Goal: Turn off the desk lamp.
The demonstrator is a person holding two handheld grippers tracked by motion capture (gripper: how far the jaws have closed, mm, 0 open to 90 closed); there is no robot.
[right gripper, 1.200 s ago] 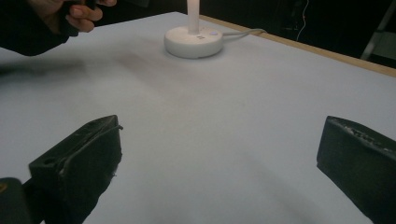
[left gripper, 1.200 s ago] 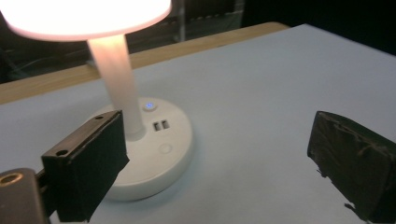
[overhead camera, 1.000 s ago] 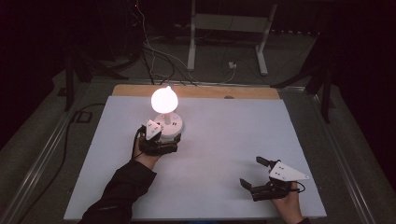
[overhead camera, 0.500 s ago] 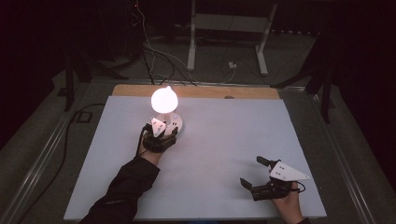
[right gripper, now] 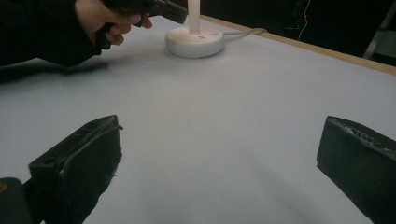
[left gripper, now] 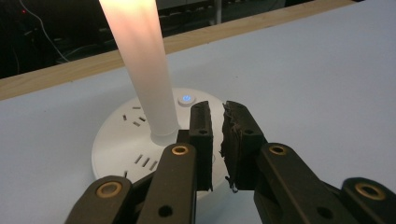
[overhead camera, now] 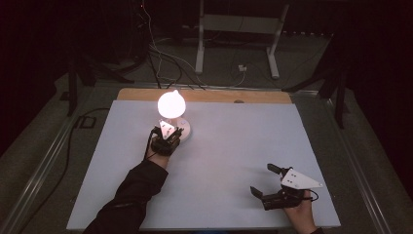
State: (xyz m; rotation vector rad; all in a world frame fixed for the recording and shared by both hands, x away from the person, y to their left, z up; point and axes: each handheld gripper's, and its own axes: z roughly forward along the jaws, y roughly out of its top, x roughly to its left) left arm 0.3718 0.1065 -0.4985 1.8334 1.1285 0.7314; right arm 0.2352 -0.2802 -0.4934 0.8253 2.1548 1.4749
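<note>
A table lamp stands at the back left of the white table, its bulb (overhead camera: pixel 171 103) lit above a round white base (overhead camera: pixel 185 128). In the left gripper view the white stem (left gripper: pixel 140 60) rises from the base (left gripper: pixel 116 140), which has socket slots and a blue-lit button (left gripper: pixel 186 98). My left gripper (left gripper: pixel 217 112) hovers over the base just short of that button. Its jaws have just been closing and now stand almost together with nothing between them. My right gripper (overhead camera: pixel 263 180) rests open near the front right edge, nothing between its jaws (right gripper: pixel 222 140).
A wooden strip (overhead camera: pixel 219 96) runs along the table's far edge. A white cable (right gripper: pixel 243 32) leaves the lamp base (right gripper: pixel 194 42) toward the back. Beyond the table are dark floor, cables and a white stand (overhead camera: pixel 234 29).
The left gripper's jaws have gone from wide open around the lamp base to nearly together, and the hand has shifted slightly toward the base. The right gripper has stayed put.
</note>
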